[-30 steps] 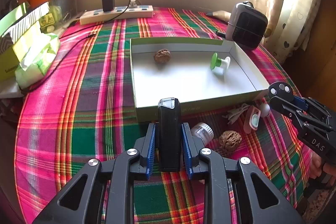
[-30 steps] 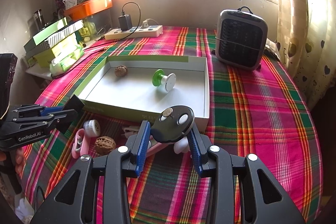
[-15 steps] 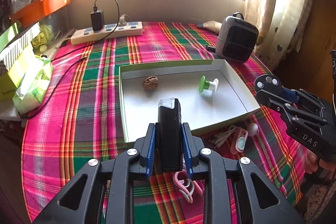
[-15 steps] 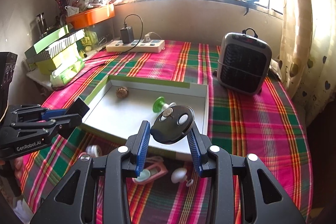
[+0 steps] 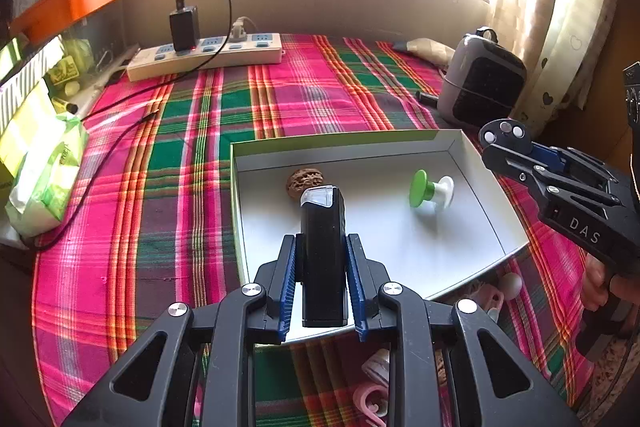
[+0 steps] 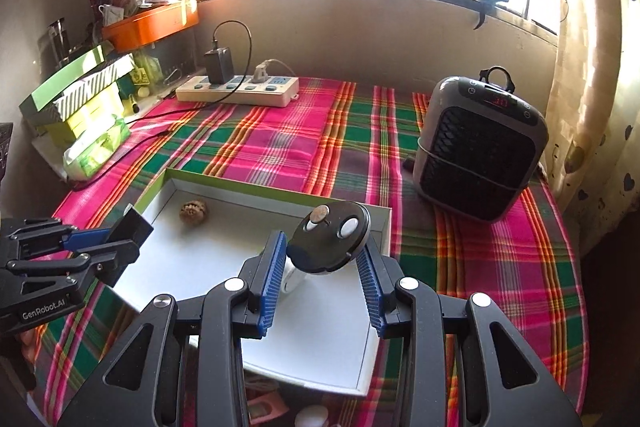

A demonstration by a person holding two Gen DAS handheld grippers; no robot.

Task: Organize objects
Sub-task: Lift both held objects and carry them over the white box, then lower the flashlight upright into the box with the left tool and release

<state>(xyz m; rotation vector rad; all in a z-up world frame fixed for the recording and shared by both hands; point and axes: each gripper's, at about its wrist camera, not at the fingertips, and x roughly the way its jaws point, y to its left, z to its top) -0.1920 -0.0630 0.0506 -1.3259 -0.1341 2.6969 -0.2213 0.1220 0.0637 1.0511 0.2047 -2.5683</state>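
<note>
While the left claw (image 5: 322, 279) stays out of it, clamped on an upright black rectangular device (image 5: 323, 259) at the lower centre of its frame, the right claw (image 6: 322, 269) is clamped on a round black disc (image 6: 329, 237) with pale buttons. Both hang over the white tray (image 5: 440, 251) on the plaid tabletop (image 5: 160, 187), where a walnut (image 5: 304, 181) and a green-and-white spool (image 5: 430, 189) lie apart.
</note>
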